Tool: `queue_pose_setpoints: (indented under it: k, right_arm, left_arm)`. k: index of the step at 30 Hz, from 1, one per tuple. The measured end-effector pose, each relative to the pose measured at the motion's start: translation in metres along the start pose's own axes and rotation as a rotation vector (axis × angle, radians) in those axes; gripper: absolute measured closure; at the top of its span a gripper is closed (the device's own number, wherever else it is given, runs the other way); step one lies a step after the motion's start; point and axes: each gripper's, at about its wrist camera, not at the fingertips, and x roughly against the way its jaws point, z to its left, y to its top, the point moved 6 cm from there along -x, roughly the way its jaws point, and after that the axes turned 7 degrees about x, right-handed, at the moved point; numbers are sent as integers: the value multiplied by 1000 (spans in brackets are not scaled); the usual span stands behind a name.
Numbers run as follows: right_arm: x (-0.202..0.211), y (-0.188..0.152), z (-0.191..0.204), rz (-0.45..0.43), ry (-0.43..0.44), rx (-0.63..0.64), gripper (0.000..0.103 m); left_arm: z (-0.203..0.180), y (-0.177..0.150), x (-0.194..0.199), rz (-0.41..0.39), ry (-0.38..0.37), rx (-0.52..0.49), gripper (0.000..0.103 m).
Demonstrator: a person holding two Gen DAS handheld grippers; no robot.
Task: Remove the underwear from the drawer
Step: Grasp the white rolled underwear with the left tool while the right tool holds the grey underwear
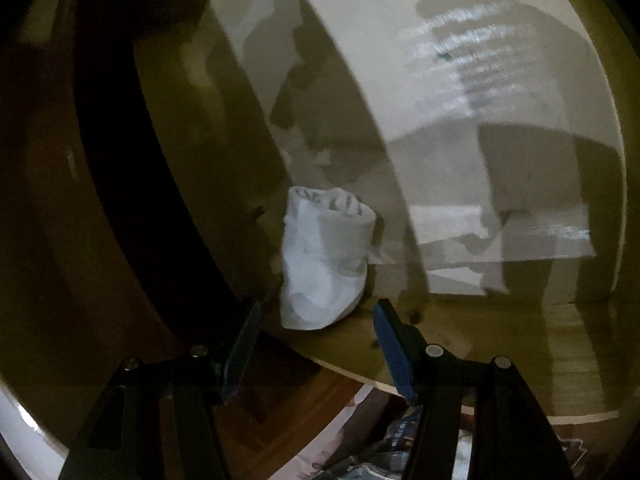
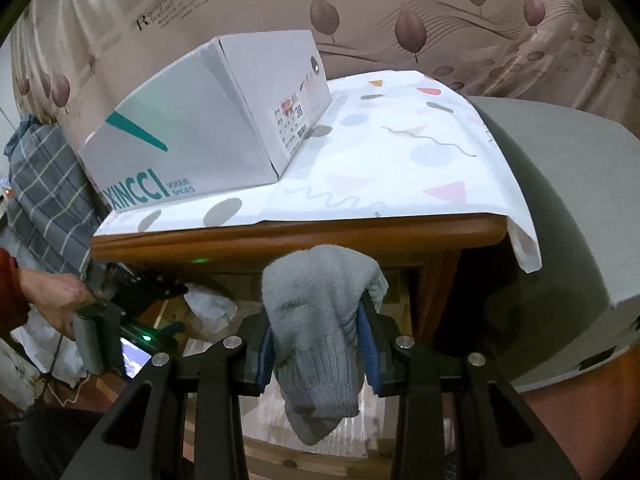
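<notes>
Left wrist view: dim drawer point(image 1: 460, 340) interior, wooden floor, pale paper lining.
Underwear: white rolled bundle point(image 1: 324, 258) stands on the drawer floor, near its left wall.
Left gripper point(image 1: 316, 320): released, jaws apart, bundle just ahead between the tips, untouched.
Right wrist view: wooden table point(image 2: 296, 240) under a patterned cloth point(image 2: 400, 160), shoe box point(image 2: 208, 120) on it.
Right gripper point(image 2: 320, 320): clenched on a grey knitted piece point(image 2: 316, 320), which droops over the pads, outside the drawer.
Person's hand point(image 2: 56, 296): grips the left gripper's handle, reaching under the table edge.
</notes>
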Motion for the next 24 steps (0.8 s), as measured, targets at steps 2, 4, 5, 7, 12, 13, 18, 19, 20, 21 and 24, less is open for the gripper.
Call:
queue_pose_setpoints:
  k: [2, 4, 5, 7, 12, 13, 18, 19, 20, 21, 24]
  right_arm:
    - [5, 0, -1, -12, 3, -2, 70]
    - [14, 2, -1, -40, 0, 8, 70]
    - [18, 3, -1, -54, -13, 18, 70]
    - [24, 4, -4, -77, -33, 17, 70]
    - [33, 1, -14, -97, -55, -35, 70]
    - [34, 0, -15, -100, -56, -37, 70]
    - [47, 0, -15, -135, -81, -32, 70]
    - [49, 0, -15, -137, -83, -35, 70]
    - [50, -1, -16, -137, -82, -36, 70]
    - [51, -1, -15, -135, -80, -37, 70]
    - [52, -2, -14, -130, -86, -34, 70]
  left_arm:
    - [-3, -1, -5, 1, -3, -21, 43]
    - [-3, -1, -7, -5, -9, -14, 43]
    - [-3, -1, -8, -6, -16, -14, 43]
    - [-3, 0, -9, -12, -16, -21, 43]
    - [-5, -3, -8, -56, -5, -78, 42]
    - [-7, -3, -9, -60, -5, -83, 41]
    - [-13, -1, -7, -64, -1, -124, 41]
    - [-13, -1, -6, -62, -2, -129, 41]
    - [-14, 0, -5, -61, -3, -136, 41]
    - [-15, 0, -4, -58, -3, -142, 41]
    - [-18, 3, 1, -47, -5, -170, 41]
